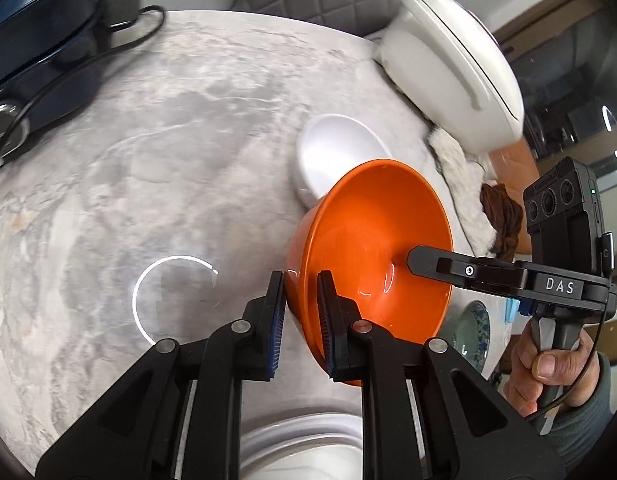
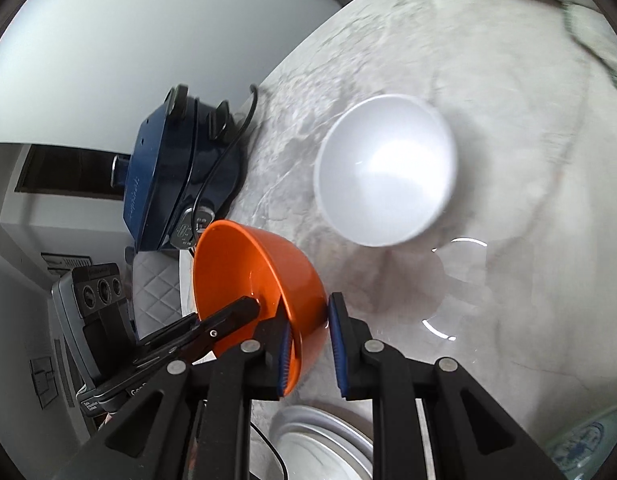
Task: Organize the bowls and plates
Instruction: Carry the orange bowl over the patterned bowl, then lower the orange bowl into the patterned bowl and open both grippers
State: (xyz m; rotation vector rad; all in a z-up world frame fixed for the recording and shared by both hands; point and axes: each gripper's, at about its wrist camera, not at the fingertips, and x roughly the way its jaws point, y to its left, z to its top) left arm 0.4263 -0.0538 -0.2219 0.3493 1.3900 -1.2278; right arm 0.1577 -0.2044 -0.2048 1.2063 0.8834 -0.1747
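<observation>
Left wrist | orange bowl (image 1: 368,240) tilted, mouth facing right | both grippers' fingers (image 1: 278,312) clamp opposite rims

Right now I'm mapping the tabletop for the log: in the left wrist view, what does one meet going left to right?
Dark blue appliance → orange bowl held in both grippers → right gripper with the person's hand on its handle.

Two wrist fisheyes, close above a marble table (image 1: 148,160)

Each looks steeply down along its own fingers; both share the orange bowl (image 1: 368,248), the white bowl (image 2: 388,176) and the blue appliance (image 2: 164,176), from opposite sides.
</observation>
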